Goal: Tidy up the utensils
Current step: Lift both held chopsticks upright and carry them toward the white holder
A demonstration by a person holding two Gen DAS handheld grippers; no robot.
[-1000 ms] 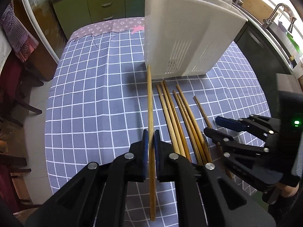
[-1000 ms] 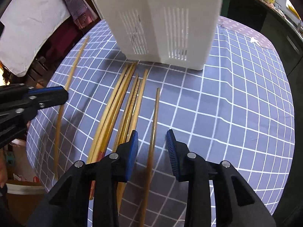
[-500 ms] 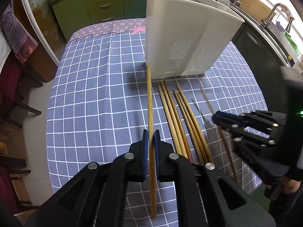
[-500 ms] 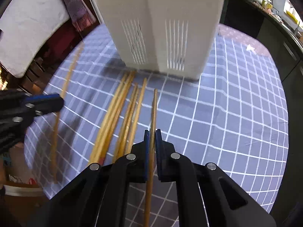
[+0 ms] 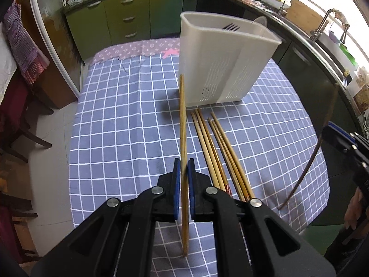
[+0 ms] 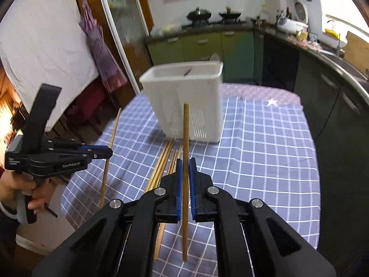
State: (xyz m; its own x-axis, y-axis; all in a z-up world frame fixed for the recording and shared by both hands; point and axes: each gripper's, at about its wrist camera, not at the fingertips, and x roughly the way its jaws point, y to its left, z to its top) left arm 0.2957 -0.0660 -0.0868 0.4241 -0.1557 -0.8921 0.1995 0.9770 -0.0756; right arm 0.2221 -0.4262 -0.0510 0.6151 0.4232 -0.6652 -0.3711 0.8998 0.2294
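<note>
My left gripper (image 5: 182,164) is shut on a light wooden chopstick (image 5: 182,120) held above the checked tablecloth, its tip near the white slotted utensil holder (image 5: 221,62). My right gripper (image 6: 185,164) is shut on a darker chopstick (image 6: 185,129), lifted high and pointing at the holder (image 6: 184,97). Several more chopsticks (image 5: 216,143) lie on the cloth in front of the holder. The right gripper also shows at the right edge of the left wrist view (image 5: 332,131), the left gripper at the left of the right wrist view (image 6: 103,153).
The blue checked tablecloth (image 5: 124,120) covers the table; a fork tip and a clear item stick out of the holder. Green kitchen cabinets (image 5: 129,23) stand behind, a counter with sink (image 5: 327,34) to the right, chairs and hanging cloths to the left.
My right gripper closed on a chopstick, then lifted it well off the cloth. My left gripper has risen and pulled back with its chopstick.
</note>
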